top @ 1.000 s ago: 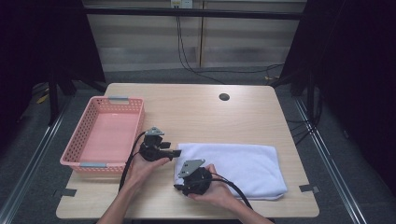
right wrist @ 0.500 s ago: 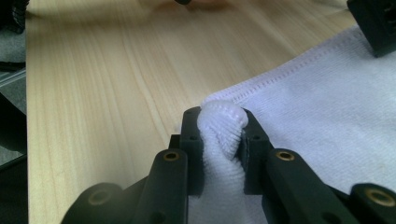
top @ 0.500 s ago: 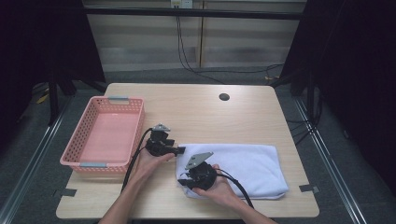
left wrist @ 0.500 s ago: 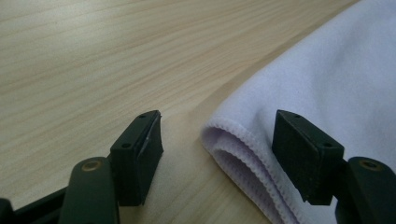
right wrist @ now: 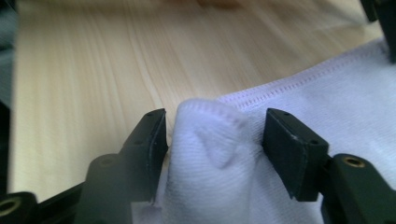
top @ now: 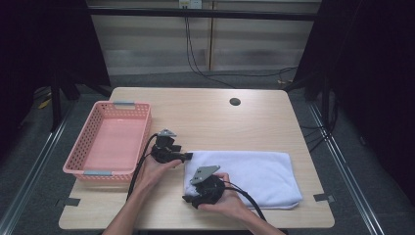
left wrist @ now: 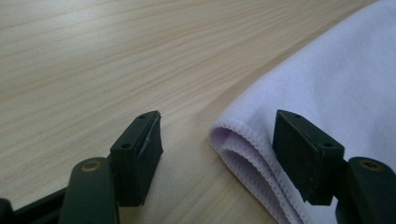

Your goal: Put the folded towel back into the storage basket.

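white folded towel (top: 244,176) not yet gripped: right gripper (right wrist: 212,140) jaws, just opening, straddle a bunched corner; left gripper (left wrist: 217,149) gapes around another.

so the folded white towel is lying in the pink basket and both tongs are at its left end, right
Not quite. The towel lies on the table, to the right of the pink basket, as the high view shows. The left tongs and right tongs are indeed at its left end.
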